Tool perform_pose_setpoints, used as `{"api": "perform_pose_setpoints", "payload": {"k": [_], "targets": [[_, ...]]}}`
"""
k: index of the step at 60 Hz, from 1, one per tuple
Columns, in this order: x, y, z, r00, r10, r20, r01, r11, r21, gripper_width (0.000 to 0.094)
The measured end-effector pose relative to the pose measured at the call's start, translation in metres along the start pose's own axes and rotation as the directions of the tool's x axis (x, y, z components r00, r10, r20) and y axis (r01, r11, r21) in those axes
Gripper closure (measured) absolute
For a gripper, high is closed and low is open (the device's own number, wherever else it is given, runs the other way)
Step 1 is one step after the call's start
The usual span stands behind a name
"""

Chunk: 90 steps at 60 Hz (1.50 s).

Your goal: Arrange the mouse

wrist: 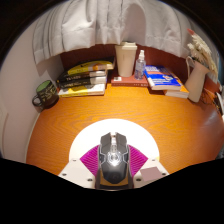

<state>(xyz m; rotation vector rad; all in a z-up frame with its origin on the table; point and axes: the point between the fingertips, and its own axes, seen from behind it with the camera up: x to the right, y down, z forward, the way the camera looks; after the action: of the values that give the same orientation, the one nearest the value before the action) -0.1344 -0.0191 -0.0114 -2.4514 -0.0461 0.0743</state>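
Note:
A black gaming mouse (113, 153) with grey markings sits between my gripper's (113, 160) two fingers, nose pointing away from me. The magenta pads (89, 158) press on its left and right sides, so the gripper is shut on it. The mouse is over a round white mat (113, 129) lying on the orange wooden desk (120, 105). I cannot tell if the mouse touches the mat or is held just above it.
Along the desk's far edge are a dark mug (45, 94), stacked books (85, 80), a white box (126, 58), a small bottle (140, 65), blue books (166, 80) and a cup (197, 78). A white curtain (110, 20) hangs behind.

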Motion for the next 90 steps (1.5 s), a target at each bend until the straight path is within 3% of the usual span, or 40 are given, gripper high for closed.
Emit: {"api": "perform_pose_setpoints", "payload": {"k": [6,7,16,23,30,43,60,77,90], "targets": [[0.001,0.003,0.001,1.0,-0.015,-0.017,0.015,1.0,0.011,0.0479],[0.001,0.002,0.002,1.0,-0.016,-0.019,0.016,1.0,0.017,0.0505],[0.003,0.005,-0.005,1.0,-0.005,-0.024,0.005,1.0,-0.022,0.0307],[0.001,-0.017,-0.036,1.0,-0.001,0.007,0.0,0.999,0.033,0.0239],[0.012,-0.041,-0.085,1.0,0.0,0.018,-0.002,0.996,0.09,0.0071],[0.058,-0.067,-0.186,1.0,0.009,0.009,-0.011,0.979,0.205,0.0071],[0.129,-0.03,-0.271,1.0,0.011,-0.028,-0.003,0.964,0.264,0.0087],[0.161,0.026,-0.297,1.0,0.018,-0.016,-0.014,0.972,0.237,0.009],[0.168,0.041,-0.306,1.0,0.027,-0.016,-0.023,0.971,0.239,0.0088]]}}
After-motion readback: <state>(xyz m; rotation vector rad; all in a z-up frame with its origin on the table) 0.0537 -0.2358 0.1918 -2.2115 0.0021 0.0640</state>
